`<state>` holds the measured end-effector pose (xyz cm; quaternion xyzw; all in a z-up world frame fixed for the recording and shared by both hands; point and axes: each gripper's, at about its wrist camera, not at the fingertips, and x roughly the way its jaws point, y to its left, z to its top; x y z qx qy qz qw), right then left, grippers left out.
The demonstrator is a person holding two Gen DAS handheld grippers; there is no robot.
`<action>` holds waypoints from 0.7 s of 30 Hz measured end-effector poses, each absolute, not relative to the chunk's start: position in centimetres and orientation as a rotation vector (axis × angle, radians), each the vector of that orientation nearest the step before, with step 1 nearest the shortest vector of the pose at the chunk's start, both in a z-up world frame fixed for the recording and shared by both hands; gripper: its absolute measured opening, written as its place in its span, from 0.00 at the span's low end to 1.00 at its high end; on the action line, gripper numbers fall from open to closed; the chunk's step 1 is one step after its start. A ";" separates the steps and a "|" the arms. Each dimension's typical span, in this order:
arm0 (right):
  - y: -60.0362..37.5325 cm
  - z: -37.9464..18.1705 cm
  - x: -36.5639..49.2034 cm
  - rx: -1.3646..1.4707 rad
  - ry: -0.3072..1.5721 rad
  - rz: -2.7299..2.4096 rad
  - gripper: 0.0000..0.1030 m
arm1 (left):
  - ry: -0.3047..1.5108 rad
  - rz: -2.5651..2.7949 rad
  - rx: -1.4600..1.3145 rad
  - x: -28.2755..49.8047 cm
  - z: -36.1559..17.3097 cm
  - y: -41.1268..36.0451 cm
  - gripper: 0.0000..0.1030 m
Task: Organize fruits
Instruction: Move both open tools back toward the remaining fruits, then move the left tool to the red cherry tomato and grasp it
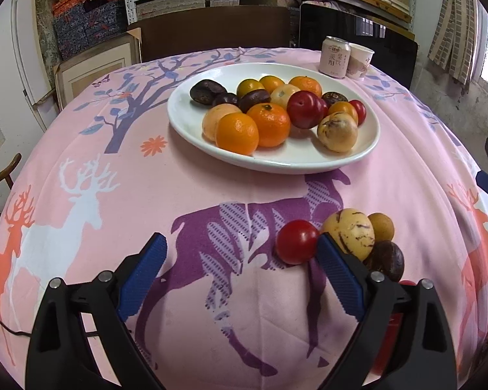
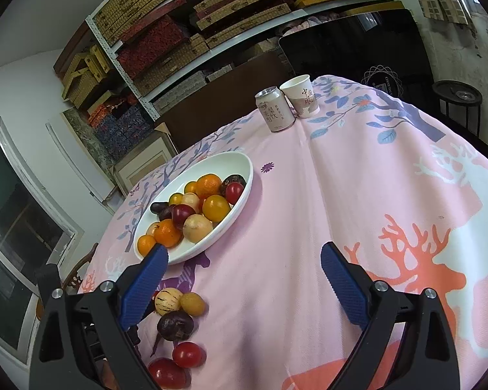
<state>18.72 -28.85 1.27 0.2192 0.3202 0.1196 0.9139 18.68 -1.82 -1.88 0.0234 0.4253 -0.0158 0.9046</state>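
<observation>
A white oval plate (image 1: 195, 130) holds several oranges, red plums, dark passion fruits and yellow streaked melons; it also shows in the right wrist view (image 2: 240, 195). Loose fruit lies on the pink cloth: a red plum (image 1: 296, 242), a yellow streaked melon (image 1: 351, 235), a small brown fruit (image 1: 381, 226) and a dark passion fruit (image 1: 387, 260). My left gripper (image 1: 240, 247) is open and empty, its right finger beside the red plum. My right gripper (image 2: 244, 256) is open and empty above the cloth, right of the loose fruits (image 2: 175, 325).
A drink can (image 1: 334, 57) and a paper cup (image 1: 360, 61) stand at the table's far edge, behind the plate. A dark chair back (image 1: 211, 29) and shelves of boxes (image 2: 211, 16) lie beyond the table. The pink deer-print tablecloth (image 1: 114, 195) covers the table.
</observation>
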 end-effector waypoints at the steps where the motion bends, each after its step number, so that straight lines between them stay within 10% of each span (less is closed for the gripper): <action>1: -28.9 1.2 18.8 0.453 0.662 0.245 0.93 | 0.878 -0.029 0.053 18.8 -1.9 -1.8 0.90; 21: -28.9 1.1 18.9 0.465 0.672 0.267 0.93 | 0.840 0.062 0.070 16.2 -1.6 0.8 0.92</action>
